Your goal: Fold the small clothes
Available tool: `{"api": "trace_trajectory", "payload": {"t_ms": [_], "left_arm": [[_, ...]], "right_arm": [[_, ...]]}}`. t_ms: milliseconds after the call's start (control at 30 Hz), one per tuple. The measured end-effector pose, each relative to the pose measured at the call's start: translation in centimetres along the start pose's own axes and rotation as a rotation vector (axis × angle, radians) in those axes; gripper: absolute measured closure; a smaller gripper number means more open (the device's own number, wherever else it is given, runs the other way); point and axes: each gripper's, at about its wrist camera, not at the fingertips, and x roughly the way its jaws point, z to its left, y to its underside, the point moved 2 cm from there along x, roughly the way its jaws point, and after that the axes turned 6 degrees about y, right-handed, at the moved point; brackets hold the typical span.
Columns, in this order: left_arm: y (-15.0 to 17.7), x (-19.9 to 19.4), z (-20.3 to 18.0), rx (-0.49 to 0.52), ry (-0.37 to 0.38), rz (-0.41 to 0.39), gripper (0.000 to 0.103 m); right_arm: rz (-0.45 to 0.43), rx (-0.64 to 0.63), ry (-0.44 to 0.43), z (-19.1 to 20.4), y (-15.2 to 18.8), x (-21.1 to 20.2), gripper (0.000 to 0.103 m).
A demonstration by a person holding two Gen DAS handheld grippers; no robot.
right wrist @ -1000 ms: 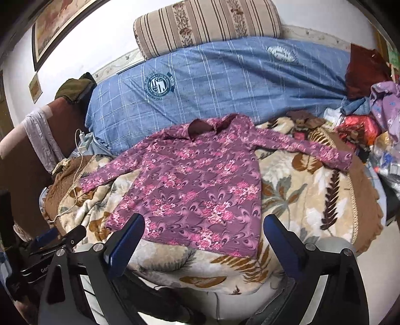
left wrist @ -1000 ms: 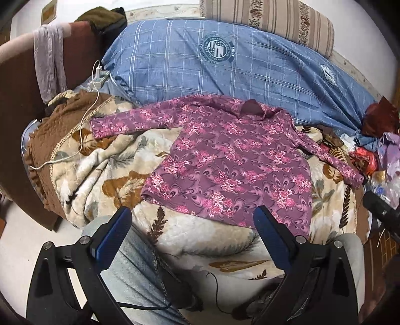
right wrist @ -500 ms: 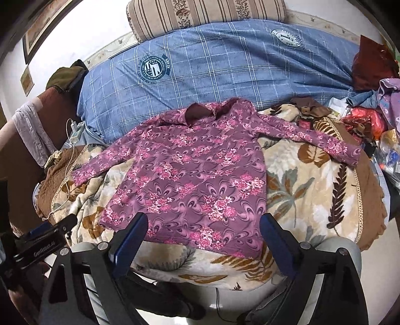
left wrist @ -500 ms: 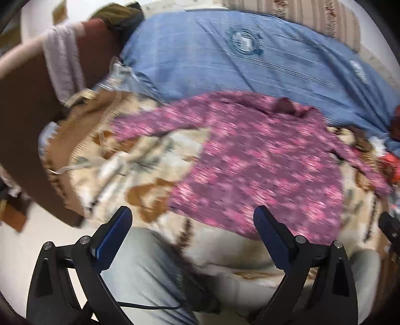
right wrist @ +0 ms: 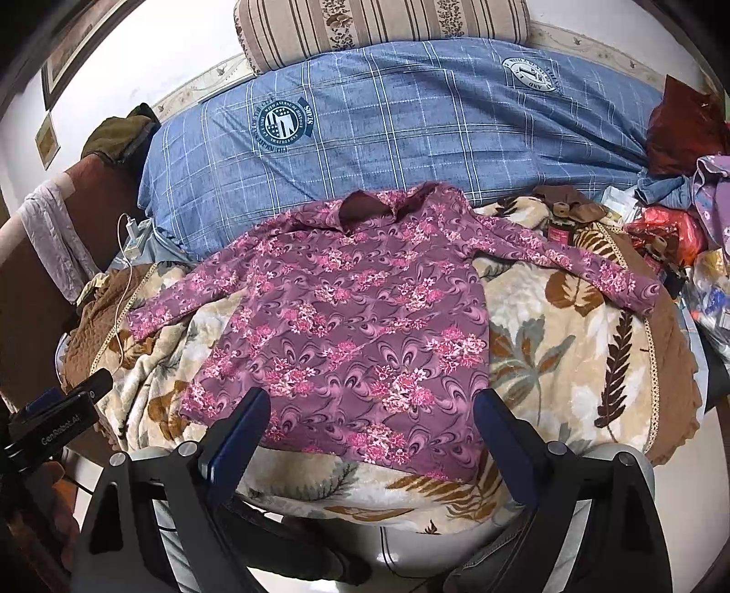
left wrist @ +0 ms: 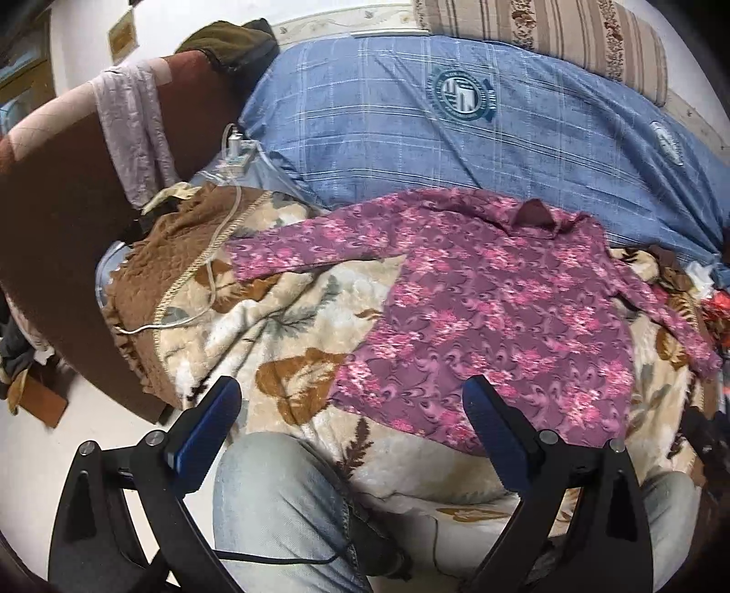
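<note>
Shirt (right wrist: 346, 319) flat on blanket (right wrist: 547, 356), beyond both empty, wide-spread grippers (right wrist: 367, 438) (left wrist: 349, 426).

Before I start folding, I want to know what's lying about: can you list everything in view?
shirt: one, purple with pink flowers, spread flat on the blanket, sleeves out to both sides
blanket: one, cream with brown leaves, under the shirt
duvet: one, blue check, behind the shirt
pillow: one, beige striped, on top of the duvet
cable: one, white, across the blanket's left edge
headboard: one, brown, left, a pale cloth hung over it
clutter: several mixed-colour items, far right
knees: jeans, pale blue, at the near edge
left gripper: black with blue fingers, open, empty
right gripper: same, open, empty
</note>
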Motion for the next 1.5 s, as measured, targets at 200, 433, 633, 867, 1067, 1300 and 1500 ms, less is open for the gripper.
{"api": "trace_trajectory", "payload": {"t_ms": [200,433,633,867,1067,1300,1500], "left_arm": [[-1.1,-0.9,1.0,-0.046,0.072,0.004,0.004],[-1.8,-2.1,2.0,-0.061,0.129,-0.038,0.004],[-2.1,-1.7,2.0,-0.052,0.152,-0.038,0.004],[-0.6,2.3,3.4,-0.053,0.25,-0.008,0.004],[-0.7,4.4,3.8,-0.056,0.12,-0.023,0.005],[-1.4,5.5,3.7,-0.034,0.108,-0.042,0.005],[1.0,12.5,4.5,-0.093,0.26,0.113,0.005]], "right_arm": [[-0.001,-0.011,-0.006,0.6,-0.2,-0.2,0.012],[-0.006,-0.009,-0.011,1.1,-0.4,-0.4,0.012],[-0.018,-0.021,-0.003,1.3,-0.6,-0.6,0.012],[-0.003,0.004,0.011,-0.3,-0.4,0.7,0.012],[0.045,0.012,0.002,-0.1,-0.4,3.3,0.014],[0.047,-0.022,0.01,0.7,-1.4,4.6,0.015],[0.097,0.004,0.031,-3.4,0.8,8.5,0.015]]}}
